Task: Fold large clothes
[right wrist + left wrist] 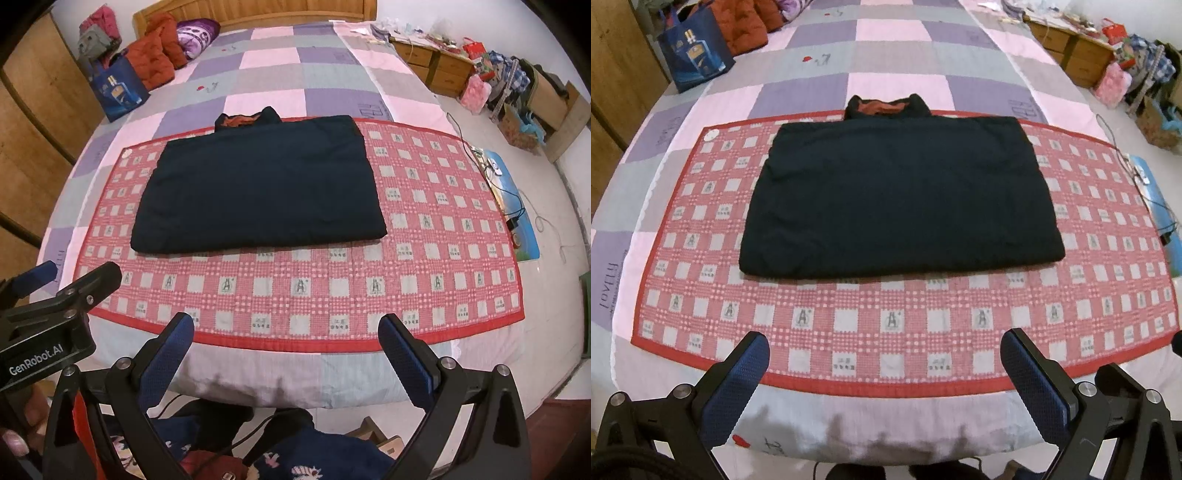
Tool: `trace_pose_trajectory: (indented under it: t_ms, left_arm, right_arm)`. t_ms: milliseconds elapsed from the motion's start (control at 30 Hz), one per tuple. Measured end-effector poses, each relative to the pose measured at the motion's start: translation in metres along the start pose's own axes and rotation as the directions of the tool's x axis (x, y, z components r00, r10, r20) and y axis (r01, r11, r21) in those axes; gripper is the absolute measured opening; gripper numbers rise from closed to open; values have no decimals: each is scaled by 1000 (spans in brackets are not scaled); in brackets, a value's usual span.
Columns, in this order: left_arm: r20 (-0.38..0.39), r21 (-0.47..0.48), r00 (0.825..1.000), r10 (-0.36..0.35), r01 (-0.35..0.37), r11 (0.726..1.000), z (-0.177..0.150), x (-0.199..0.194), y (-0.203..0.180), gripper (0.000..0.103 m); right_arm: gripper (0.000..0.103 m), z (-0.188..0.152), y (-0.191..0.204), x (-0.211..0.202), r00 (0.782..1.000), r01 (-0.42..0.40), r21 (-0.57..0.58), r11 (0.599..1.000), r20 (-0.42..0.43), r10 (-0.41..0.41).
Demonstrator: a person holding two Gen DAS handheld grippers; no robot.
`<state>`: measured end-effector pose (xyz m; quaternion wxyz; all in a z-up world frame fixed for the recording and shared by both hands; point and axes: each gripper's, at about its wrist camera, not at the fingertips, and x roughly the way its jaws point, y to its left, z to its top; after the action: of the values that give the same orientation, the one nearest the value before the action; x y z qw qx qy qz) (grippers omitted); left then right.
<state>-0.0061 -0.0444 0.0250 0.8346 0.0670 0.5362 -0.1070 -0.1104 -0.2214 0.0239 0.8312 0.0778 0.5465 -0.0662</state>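
A dark navy jacket [897, 195] [258, 184] lies folded into a flat rectangle on a red checked mat [886, 325] [424, 258], its collar with orange lining [886, 107] pointing to the far side. My left gripper [882, 350] hovers over the near edge of the mat, open, nothing between its blue pads. My right gripper [286, 332] is also open and empty, held back at the bed's near edge. The left gripper's body [55, 314] shows at the left of the right wrist view.
The mat lies on a bed with a purple, pink and grey patchwork cover [894, 51]. A blue bag [694, 55] and orange clothes [155, 55] sit at the far left. Wooden drawers [439, 66] and clutter stand right. A cable [517, 206] runs along the bed's right edge.
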Motion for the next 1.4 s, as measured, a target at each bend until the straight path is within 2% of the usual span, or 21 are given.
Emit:
trace_pose_trajectory:
  t_ms: [1400]
  left_arm:
    - [-10, -4, 1000, 5, -6, 1000, 9, 6, -2, 103]
  right_arm:
    - [101, 1, 2, 0, 1000, -6, 12, 1000, -11, 6]
